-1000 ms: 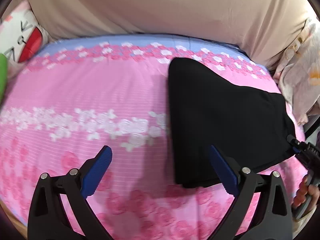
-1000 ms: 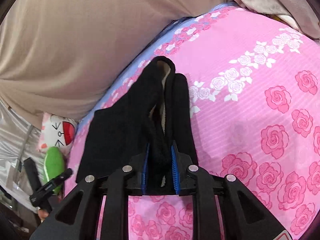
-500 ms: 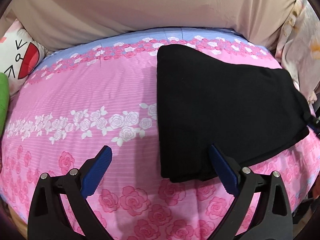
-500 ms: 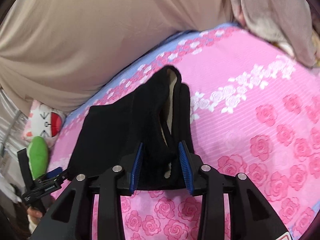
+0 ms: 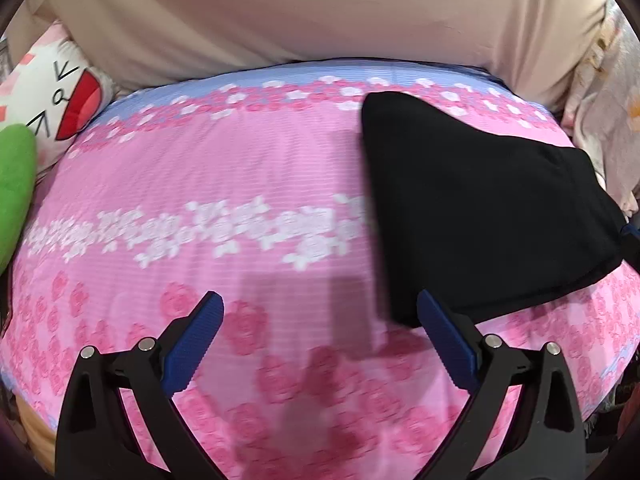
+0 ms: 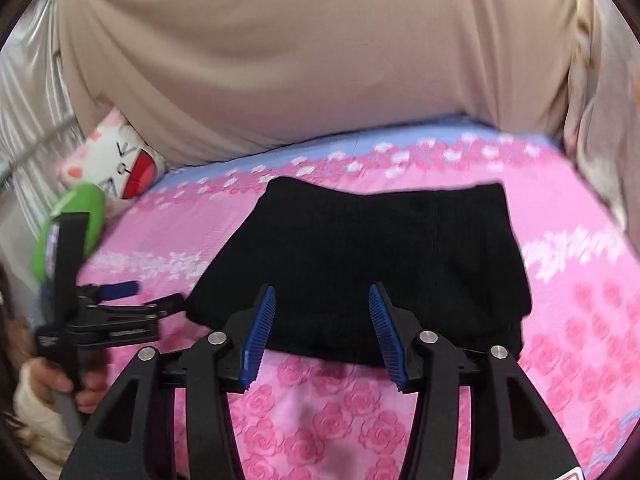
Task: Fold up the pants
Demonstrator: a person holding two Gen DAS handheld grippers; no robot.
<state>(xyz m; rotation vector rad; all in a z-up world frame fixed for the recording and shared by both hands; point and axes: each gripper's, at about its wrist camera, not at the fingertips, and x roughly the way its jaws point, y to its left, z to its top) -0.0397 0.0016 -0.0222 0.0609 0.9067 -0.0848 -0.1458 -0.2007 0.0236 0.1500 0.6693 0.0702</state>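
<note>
The black pants [image 5: 480, 208] lie folded into a compact bundle on the pink rose-patterned bed sheet [image 5: 200, 184]. In the left wrist view they sit at the right. My left gripper [image 5: 320, 320] is open and empty, just left of the bundle's near corner. In the right wrist view the pants [image 6: 368, 256] lie straight ahead. My right gripper [image 6: 322, 312] is open with its blue pads over the bundle's near edge, holding nothing. The left gripper [image 6: 148, 300] shows there at the left, held in a hand.
A beige fabric backrest [image 5: 320, 12] rises behind the bed. A white cartoon plush [image 5: 56, 84] and a green plush [image 5: 16, 184] lie at the left edge. Light floral bedding [image 5: 608, 112] is piled at the right. The bed's near edge [image 5: 616, 360] drops off.
My right gripper has opened, let go of the pants and drawn back, swinging to face the bundle squarely. My left gripper has shifted left, staying open.
</note>
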